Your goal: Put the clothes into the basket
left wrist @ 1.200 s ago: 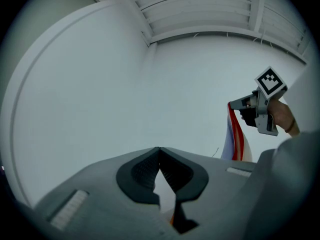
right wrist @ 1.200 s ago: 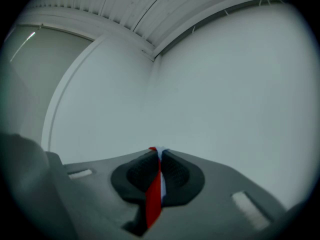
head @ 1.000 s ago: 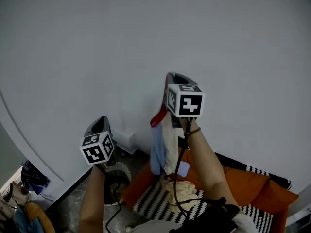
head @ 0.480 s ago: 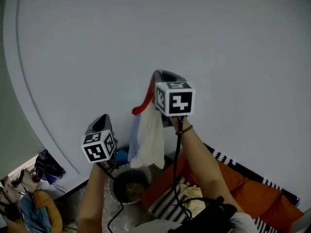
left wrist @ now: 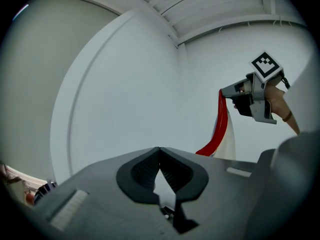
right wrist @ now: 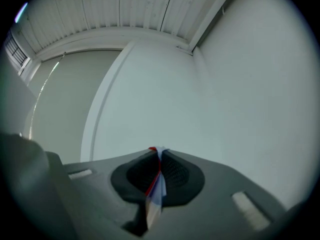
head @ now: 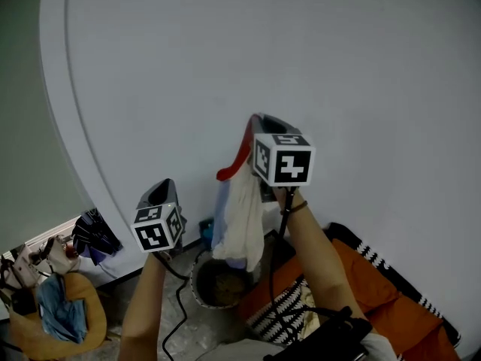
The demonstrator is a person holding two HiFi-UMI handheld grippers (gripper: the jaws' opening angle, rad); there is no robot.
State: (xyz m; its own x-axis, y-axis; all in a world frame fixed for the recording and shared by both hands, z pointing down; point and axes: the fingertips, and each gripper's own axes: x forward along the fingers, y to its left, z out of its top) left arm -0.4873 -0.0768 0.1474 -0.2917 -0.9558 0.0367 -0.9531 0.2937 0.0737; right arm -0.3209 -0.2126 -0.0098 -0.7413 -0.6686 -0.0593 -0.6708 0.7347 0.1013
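right gripper (right wrist: 159,151), jaws pinching garment (right wrist: 153,200)

Lighting is dim, even and diffuse across the white wall (head: 301,66), with no glare and no hard shadows on it. Below the wall, the basket (head: 222,283) sits in deep shade. Both gripper views show fisheye bending of the wall's edges, black corners, and soft focus on the nearest parts.

A lived-in home room: plain white wall (head: 263,51), orange cushions (head: 376,295) on a black-and-white striped cover (head: 289,313), a round basket (head: 197,283) on the grey floor (head: 192,331), heaped clothing (head: 56,314) at the left.
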